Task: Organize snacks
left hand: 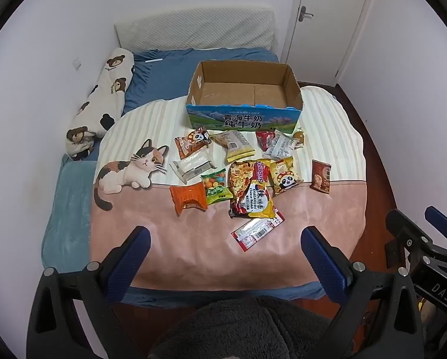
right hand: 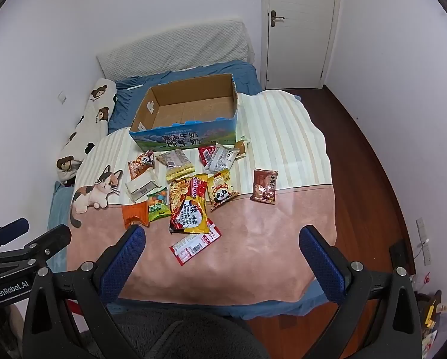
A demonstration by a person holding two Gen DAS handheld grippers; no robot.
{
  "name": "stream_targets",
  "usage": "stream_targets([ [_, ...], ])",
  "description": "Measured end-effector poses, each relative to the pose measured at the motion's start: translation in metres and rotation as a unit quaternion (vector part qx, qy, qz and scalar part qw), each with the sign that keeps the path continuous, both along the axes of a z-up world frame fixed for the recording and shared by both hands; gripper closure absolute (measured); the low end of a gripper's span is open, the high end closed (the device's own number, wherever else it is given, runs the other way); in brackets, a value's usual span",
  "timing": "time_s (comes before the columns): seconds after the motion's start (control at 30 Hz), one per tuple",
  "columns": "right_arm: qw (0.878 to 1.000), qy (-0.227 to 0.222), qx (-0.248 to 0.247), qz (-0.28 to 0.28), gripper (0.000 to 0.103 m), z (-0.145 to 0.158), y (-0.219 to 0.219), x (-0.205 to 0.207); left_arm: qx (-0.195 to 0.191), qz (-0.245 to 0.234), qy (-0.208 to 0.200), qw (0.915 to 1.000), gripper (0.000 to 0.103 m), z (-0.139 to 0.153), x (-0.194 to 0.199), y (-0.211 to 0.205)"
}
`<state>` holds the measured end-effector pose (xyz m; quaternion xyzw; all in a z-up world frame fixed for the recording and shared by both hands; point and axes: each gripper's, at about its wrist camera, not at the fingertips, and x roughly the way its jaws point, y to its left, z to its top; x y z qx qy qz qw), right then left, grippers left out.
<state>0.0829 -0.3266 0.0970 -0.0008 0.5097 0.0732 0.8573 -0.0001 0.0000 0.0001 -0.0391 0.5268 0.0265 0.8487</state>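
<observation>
Hovering tongs [left hand: 224,236] [right hand: 222,236] agape, bare pink blanket [right hand: 268,239] beneath

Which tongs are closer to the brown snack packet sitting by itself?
Right, I think. The brown packet lies ahead between the right tongs' fingers, while it sits off to the right of the left tongs. Both hang open, short of it.
</observation>
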Motion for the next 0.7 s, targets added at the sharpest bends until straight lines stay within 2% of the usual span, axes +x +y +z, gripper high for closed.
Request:
stream_targets([
  [0.7,1.000,-0.001,-0.007,0.000,0.000,-0.0001,0.0023,0.0020,-0.001,0.000,-0.001,1.0000,0.000,0.0028,0.0004,-0.0026],
])
